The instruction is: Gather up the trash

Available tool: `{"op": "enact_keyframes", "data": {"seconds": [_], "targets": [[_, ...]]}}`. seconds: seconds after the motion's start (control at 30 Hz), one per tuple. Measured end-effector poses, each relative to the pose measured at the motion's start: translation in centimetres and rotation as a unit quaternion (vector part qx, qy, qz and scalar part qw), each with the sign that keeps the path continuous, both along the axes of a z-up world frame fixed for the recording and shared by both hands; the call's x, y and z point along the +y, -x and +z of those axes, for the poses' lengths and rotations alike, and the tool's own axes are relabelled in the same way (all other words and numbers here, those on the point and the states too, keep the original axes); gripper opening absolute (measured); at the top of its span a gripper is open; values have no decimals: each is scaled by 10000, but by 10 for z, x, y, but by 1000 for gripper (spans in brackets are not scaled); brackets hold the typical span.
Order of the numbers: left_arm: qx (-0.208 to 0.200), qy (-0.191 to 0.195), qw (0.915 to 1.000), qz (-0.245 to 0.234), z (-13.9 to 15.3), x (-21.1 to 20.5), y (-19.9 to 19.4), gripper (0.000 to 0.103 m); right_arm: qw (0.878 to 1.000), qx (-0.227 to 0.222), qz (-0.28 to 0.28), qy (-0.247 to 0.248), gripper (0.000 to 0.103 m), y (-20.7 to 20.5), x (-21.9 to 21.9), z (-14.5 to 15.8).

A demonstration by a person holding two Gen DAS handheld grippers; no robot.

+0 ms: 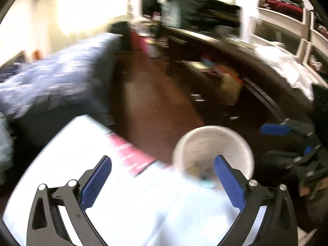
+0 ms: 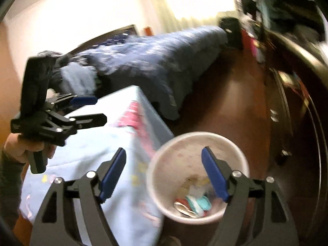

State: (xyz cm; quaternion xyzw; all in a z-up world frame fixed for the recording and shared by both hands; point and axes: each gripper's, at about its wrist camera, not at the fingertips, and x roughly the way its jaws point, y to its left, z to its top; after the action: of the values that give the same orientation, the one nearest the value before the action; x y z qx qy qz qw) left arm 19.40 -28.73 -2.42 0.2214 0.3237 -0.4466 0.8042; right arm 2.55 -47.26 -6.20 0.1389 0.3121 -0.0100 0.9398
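Holding both tongs over the corner of a cloth-covered desk [image 2: 86,164], we see a round white bin [image 2: 197,177] on the wooden floor [image 2: 225,106] just beside that corner. The left tongs [image 1: 162,182] stand wide open with nothing between the blue pads [image 1: 96,182]; they hang above the pale cloth. The right tongs [image 2: 164,174] are likewise spread wide and hold nothing; the right pad lies over the bin's mouth in the right wrist view. Inside the bin [image 1: 213,153] we can make out trash [image 2: 193,203]: teal, red and white scraps at the bottom, too blurred to identify. A bed [image 2: 155,57] with a dark blue patterned cover stands behind the desk. Both views are motion-blurred.
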Motion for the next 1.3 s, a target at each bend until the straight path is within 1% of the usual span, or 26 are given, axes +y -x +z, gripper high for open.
{"op": "enact_keyframes", "data": {"seconds": [0.07,0.1,0.13,0.2,0.23,0.33,0.37,0.43,0.5,0.6,0.67,0.77,0.87,0.97,1.13,1.3], "targets": [[-359,-150,9979,510,5,37,2,99,9993,-122,337,55,86,-5,27,11],[-546,-257,9945,860,6,62,2,99,9986,-179,500,86,88,-8,40,15],[-615,-302,9917,1089,6,80,2,99,9974,-223,675,127,89,-12,56,19],[-617,-332,9851,1573,6,121,2,99,9940,-256,1037,237,91,-22,91,25],[-631,-375,9809,1801,5,141,1,99,9916,-270,1233,298,94,-28,111,27],[-765,-479,9651,2457,2,188,4,99,9865,-340,1573,299,97,-41,151,29],[-780,-467,9585,2702,0,206,5,99,9856,-352,1637,256,99,-46,162,30],[-794,-438,9508,2963,-2,224,7,99,9847,-375,1695,153,99,-55,181,31],[-751,-340,9441,3193,-4,243,7,99,9856,-390,1631,196,99,-63,197,32],[-727,-142,9347,3477,-7,264,8,99,9867,-361,1567,240,99,-76,217,31],[-716,56,9284,3646,-7,274,9,99,9868,-363,1540,342,100,-81,227,31],[-738,272,9175,3898,-7,281,9,100,9870,-429,1477,470,100,-85,240,30],[-800,328,9091,4075,-7,288,11,100,9866,-530,1406,638,100,-89,250,28],[-820,439,9007,4244,-8,291,11,100,9868,-522,1371,692,100,-95,251,22],[-780,498,8955,4354,-11,297,11,100,9882,-436,1319,649,100,-101,252,14],[-842,515,8954,4341,-10,293,16,100,9893,-406,1270,588,100,-101,250,10]]}}
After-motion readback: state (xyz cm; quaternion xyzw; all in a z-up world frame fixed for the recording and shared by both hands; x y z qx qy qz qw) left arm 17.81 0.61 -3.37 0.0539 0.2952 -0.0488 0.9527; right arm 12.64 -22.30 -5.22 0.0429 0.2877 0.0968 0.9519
